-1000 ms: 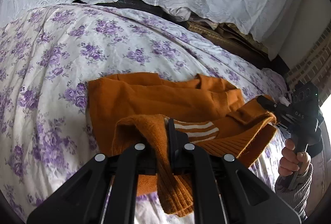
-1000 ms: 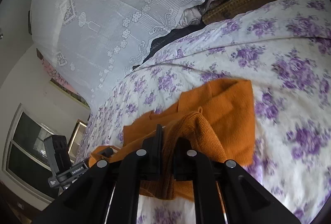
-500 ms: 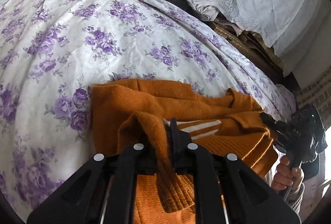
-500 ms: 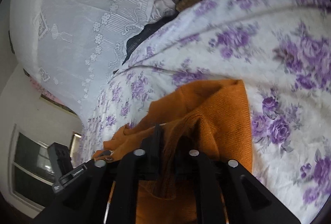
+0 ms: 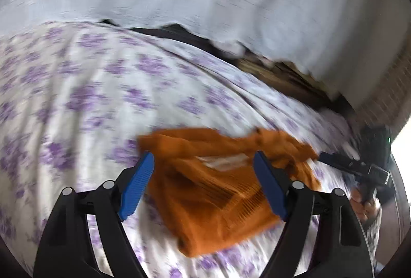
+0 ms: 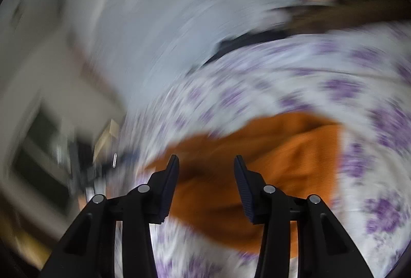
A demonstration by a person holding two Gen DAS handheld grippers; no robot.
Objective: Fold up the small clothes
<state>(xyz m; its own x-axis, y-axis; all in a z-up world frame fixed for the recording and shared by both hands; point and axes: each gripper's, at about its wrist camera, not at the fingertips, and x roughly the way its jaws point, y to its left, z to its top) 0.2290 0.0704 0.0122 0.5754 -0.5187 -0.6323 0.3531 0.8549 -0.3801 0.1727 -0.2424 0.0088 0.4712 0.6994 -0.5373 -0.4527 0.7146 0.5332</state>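
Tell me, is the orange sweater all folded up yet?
Mostly, it seems. The orange sweater lies doubled over on the flowered bedsheet. Both the left hand-held gripper and the right hand-held gripper are opening with nothing pinched between their pads. Left: maybe another fold or some smoothing; blur hides how tidy it is.

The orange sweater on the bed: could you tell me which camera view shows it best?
The left wrist view: the orange sweater shows almost whole, striped patch included. The right wrist view shows only a heavily blurred part between the opening jaws.
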